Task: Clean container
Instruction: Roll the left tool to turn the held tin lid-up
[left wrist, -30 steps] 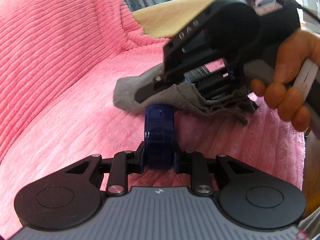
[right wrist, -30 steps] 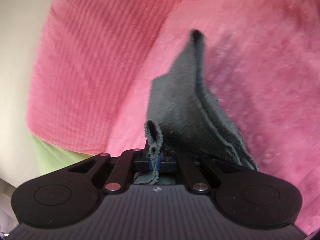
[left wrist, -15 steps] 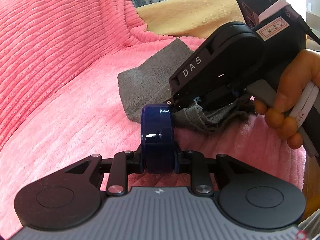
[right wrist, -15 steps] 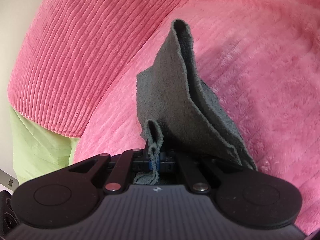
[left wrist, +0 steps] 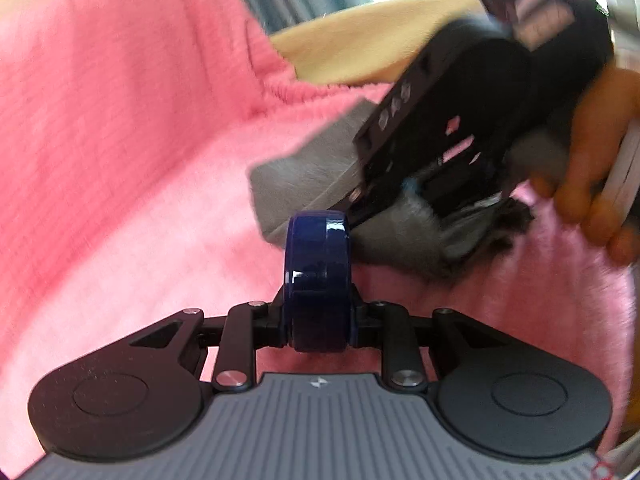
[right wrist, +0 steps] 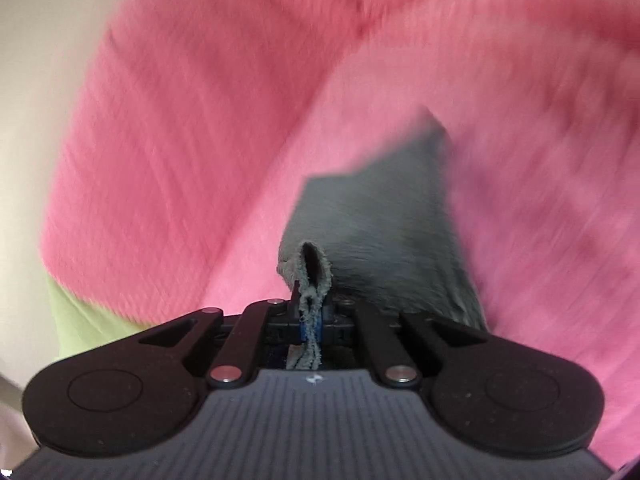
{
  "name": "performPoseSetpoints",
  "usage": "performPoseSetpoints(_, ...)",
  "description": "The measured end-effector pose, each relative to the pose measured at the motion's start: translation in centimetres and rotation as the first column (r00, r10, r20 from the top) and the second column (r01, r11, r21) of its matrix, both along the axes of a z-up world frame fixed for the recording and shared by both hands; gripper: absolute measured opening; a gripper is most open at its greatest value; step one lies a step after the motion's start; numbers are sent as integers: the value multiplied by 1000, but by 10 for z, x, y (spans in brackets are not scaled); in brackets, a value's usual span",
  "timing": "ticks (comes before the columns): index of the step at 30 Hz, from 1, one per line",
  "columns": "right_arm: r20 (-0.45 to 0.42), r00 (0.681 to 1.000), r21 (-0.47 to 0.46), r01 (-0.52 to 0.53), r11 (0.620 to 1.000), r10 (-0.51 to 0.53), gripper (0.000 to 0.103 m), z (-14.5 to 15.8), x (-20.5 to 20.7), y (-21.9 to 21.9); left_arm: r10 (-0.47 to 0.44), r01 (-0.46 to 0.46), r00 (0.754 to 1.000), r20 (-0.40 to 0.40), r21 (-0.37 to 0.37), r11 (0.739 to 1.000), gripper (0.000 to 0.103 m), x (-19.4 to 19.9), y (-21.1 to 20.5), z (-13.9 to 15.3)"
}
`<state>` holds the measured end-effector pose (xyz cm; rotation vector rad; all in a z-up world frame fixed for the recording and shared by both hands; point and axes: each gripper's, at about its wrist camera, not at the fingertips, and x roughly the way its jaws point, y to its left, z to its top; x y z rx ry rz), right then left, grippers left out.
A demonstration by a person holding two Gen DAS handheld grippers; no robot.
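My left gripper [left wrist: 318,312] is shut on a small dark blue container [left wrist: 318,276], seen edge-on and held above the pink blanket. Just beyond it is a grey cloth [left wrist: 308,176], folded and hanging. My right gripper [right wrist: 311,320] is shut on that grey cloth [right wrist: 384,232], with a fold of it sticking up between the fingers. The right gripper also shows in the left wrist view [left wrist: 404,196], held by a hand, close behind and to the right of the container. Both views are blurred by motion.
A pink ribbed blanket [left wrist: 120,140] covers the sofa seat and back under both grippers. A yellow cushion or cover [left wrist: 352,56] lies behind it. A light green fabric [right wrist: 76,320] shows at the left in the right wrist view.
The right gripper with the cloth has tilted and swung against the container; the cloth now hangs more to the right in its view. The left gripper stays shut on the container.
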<state>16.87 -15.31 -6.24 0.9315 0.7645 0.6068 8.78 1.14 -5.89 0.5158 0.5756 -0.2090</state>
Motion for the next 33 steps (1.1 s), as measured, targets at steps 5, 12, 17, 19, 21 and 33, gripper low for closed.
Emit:
performPoseSetpoints(5, 91, 990, 58, 103, 993, -108, 4, 15, -13, -31, -12, 7, 999, 43, 115, 993, 34, 0, -15, -9)
performPoseSetpoints(12, 92, 992, 57, 86, 995, -91, 5, 11, -14, -38, -9, 7, 999, -35, -46, 999, 63, -7, -7, 7)
performPoseSetpoints(17, 119, 989, 16, 81, 997, -83, 5, 14, -16, -32, -32, 7, 994, -107, -219, 976, 77, -19, 7, 25)
performPoseSetpoints(19, 118, 990, 10, 76, 997, -77, 5, 12, -14, -30, -16, -20, 991, -136, -260, 965, 77, -20, 11, 26)
performPoseSetpoints(21, 116, 991, 3, 68, 998, -68, 5, 11, -13, -27, 9, -60, 984, -176, -291, 955, 78, -17, 15, 24)
performPoseSetpoints(33, 163, 987, -73, 1, 997, 11, 5, 18, -18, -13, 62, -107, 983, -172, -264, 958, 79, -9, 14, 8)
